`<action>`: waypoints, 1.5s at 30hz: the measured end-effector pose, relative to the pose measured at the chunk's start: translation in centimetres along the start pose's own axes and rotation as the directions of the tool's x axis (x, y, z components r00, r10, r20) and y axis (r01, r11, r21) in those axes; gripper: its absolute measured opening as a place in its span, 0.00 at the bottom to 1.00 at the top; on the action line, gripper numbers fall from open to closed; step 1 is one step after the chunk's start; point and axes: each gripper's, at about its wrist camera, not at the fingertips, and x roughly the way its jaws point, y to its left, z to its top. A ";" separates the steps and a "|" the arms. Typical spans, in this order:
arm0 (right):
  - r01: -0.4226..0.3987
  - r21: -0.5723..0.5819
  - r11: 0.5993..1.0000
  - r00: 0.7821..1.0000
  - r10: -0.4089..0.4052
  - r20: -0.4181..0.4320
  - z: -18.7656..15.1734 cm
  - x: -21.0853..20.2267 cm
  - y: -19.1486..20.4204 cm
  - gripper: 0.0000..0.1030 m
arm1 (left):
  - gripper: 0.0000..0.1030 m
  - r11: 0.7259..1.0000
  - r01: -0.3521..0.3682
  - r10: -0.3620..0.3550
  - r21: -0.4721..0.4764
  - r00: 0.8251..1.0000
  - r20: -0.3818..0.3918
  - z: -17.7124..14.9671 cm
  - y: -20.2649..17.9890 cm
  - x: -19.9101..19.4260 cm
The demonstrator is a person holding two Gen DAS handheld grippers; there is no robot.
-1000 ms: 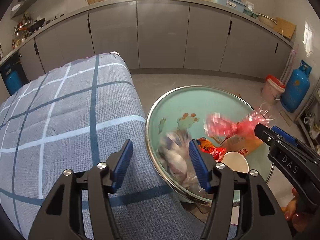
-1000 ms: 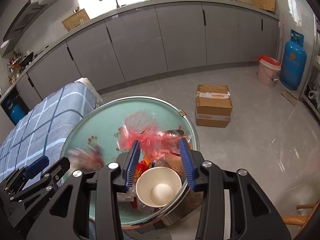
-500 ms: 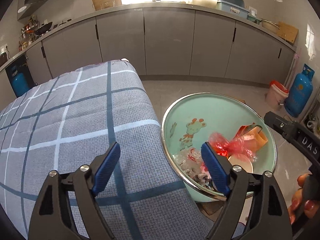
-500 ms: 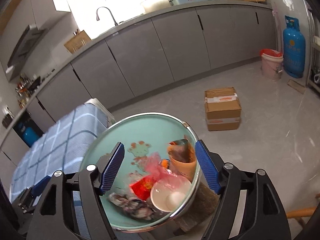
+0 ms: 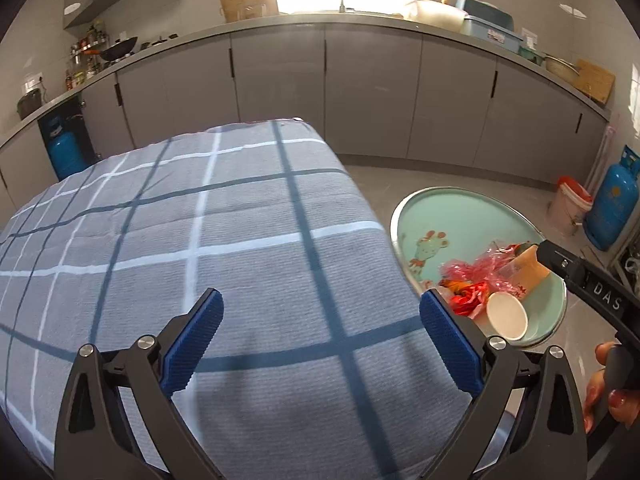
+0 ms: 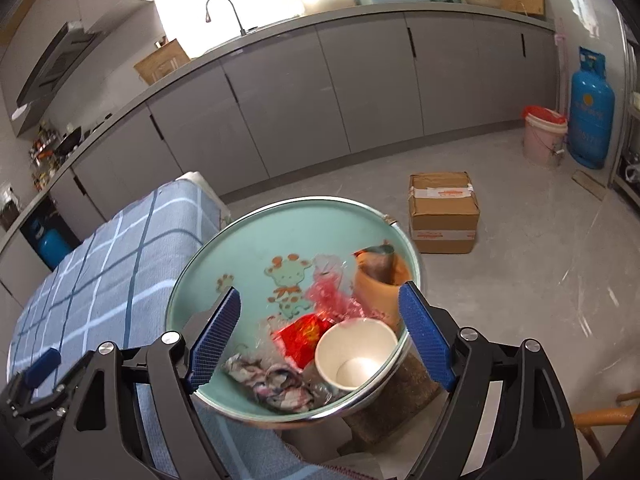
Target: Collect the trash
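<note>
Right wrist view: basin (image 6: 248, 240) near rim partly behind the right gripper's blue pads (image 6: 426, 338). Wicker chair (image 6: 608, 416) cut off at right edge. Carton (image 6: 442, 212) label too small to read.

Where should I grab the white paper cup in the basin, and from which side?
Probably pinch the white paper cup across its rim from above: it lies tilted with its open mouth facing up. Wrappers crowd its left and the basin wall its right, so a side approach looks blocked.

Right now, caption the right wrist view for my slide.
Open right gripper above green basin holding paper cup, wrappers and crumpled trash.
</note>
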 end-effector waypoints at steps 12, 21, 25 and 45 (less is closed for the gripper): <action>-0.024 -0.207 0.978 0.998 0.036 0.055 -4.7 -3.7 6.0 0.91 | 0.95 0.995 -0.054 0.055 -0.088 0.998 0.012 -3.5 7.3 -4.7; -0.051 -0.289 0.956 0.983 0.100 0.157 -8.3 -8.6 9.1 0.96 | 0.95 0.984 -0.159 0.168 -0.079 0.979 0.118 -6.1 10.3 -10.5; -0.057 -0.300 0.952 0.972 0.121 0.203 -9.3 -10.4 9.9 0.96 | 0.95 0.976 -0.190 0.205 -0.103 0.965 0.162 -7.6 11.7 -12.9; -0.102 -0.323 0.941 0.960 0.178 0.217 -10.2 -11.8 11.2 0.96 | 0.95 0.967 -0.224 0.242 -0.122 0.957 0.159 -9.4 12.8 -13.4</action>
